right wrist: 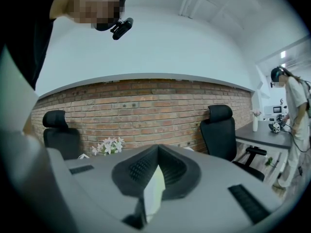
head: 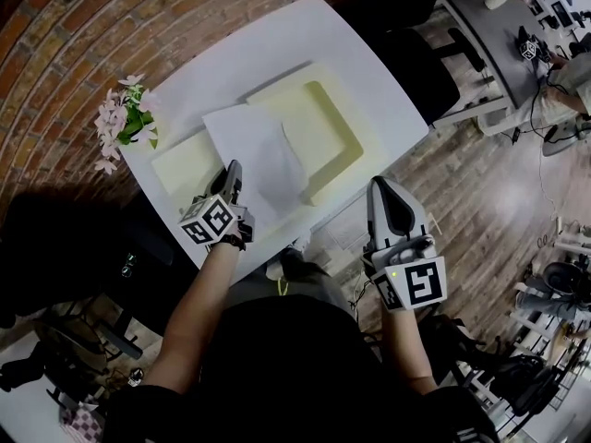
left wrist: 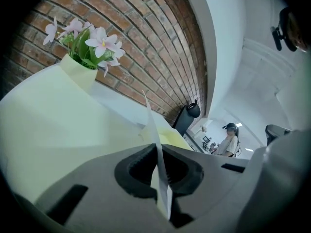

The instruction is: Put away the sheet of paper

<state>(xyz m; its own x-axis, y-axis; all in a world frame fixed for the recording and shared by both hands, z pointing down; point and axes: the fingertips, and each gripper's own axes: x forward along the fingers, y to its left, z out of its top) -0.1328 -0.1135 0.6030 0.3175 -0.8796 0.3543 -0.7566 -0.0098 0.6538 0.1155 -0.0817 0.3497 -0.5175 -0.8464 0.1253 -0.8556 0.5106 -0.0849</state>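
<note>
Head view. White surface (head: 277, 44) stands against a brick wall. Pink and white flowers (head: 125, 118) are at its far left corner. Two pale yellow trays lie on it: the small tray (head: 185, 164) by the left edge near the flowers, the large tray (head: 337, 127) in the middle, reaching toward the right edge. The sheet of paper (head: 263, 160) lies across the near left part of the large tray and the bare strip between the trays. Its near left corner sits in the left tool (head: 234, 169), which is over the near edge of the surface. The right tool (head: 381, 185) is off the surface, past its near right corner, above the wooden floor (head: 480, 183), well apart from the sheet.

Left gripper view. The left tool's jaws are closed on the sheet, which shows edge-on as a thin white line rising between the pads. The small tray fills the lower left of the view and the flowers are behind it. Farther along the wall is a black chair (left wrist: 189, 113), and a person (left wrist: 228, 140) stands in the distance.

Right gripper view. The right tool's (right wrist: 156, 152) jaw tips meet and nothing is gripped; only a pale sliver shows through the gap below the tips. It points at the wall. The flowers are low and left of centre. One black chair stands at the left (right wrist: 60, 135), another at the right (right wrist: 221, 130). A second person (right wrist: 294, 110) stands at a dark desk (right wrist: 265, 137) on the far right.
</note>
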